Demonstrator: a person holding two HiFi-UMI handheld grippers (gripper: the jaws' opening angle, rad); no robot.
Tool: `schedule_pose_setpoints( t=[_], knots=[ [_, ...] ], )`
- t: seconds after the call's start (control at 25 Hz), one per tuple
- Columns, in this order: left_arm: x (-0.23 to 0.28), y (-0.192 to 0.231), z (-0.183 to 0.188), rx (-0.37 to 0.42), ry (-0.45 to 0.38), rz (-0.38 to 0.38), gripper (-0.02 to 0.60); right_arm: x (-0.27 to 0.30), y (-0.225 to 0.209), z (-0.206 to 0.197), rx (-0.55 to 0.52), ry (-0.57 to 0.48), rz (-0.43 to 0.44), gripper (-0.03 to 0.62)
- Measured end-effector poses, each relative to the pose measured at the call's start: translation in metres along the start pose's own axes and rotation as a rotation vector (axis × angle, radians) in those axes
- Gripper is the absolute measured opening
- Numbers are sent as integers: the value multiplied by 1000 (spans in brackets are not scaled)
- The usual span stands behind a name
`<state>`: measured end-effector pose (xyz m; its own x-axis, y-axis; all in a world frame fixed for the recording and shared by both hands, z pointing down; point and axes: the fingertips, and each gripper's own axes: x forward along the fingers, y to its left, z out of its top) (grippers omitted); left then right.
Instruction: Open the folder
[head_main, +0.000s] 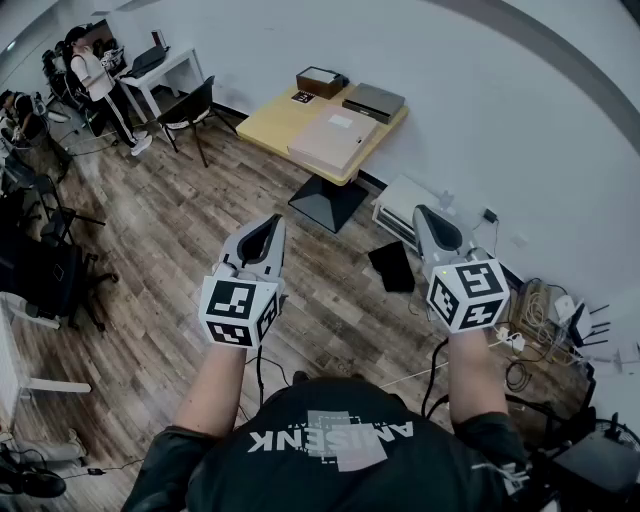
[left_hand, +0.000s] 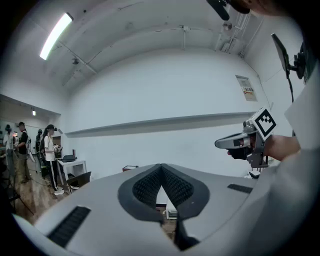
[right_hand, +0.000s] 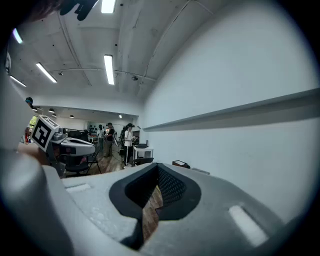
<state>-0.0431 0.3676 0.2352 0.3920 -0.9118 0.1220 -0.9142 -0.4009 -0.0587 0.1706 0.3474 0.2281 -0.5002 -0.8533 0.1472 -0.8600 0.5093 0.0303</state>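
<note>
A beige folder (head_main: 333, 136) lies shut on the yellow table (head_main: 262, 125) far ahead, by the white wall. Beside it are a dark grey folder (head_main: 374, 101) and a brown box (head_main: 320, 80). My left gripper (head_main: 268, 224) and right gripper (head_main: 428, 213) hang in the air well short of the table, side by side and nearly level. In the left gripper view the left gripper (left_hand: 161, 168) has its jaws shut with nothing between them, and the right gripper (left_hand: 220, 144) shows at the right. In the right gripper view the right gripper (right_hand: 157, 168) is shut and empty too.
A black chair (head_main: 190, 108) and a white desk (head_main: 165, 70) stand left of the table, with a person (head_main: 100, 85) beside them. A black flat thing (head_main: 392, 266) lies on the wooden floor. Cables and devices (head_main: 540, 310) crowd the right wall. Office chairs (head_main: 45, 270) stand at the left.
</note>
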Motion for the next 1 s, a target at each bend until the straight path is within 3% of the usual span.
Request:
schedule_pose_setpoints(
  t=[0.28,0.68,1.0],
  knots=[
    [-11,8,-4,-39,-5,16,0,-4,10,-4,9,9,-7,5],
    [-20,15,-13,-30,-1,22,0,-2,24,-9,1,22,4,5],
    [-33,51,-15,-59,-33,5,0,18,55,-5,-10,25,-7,5]
  ],
)
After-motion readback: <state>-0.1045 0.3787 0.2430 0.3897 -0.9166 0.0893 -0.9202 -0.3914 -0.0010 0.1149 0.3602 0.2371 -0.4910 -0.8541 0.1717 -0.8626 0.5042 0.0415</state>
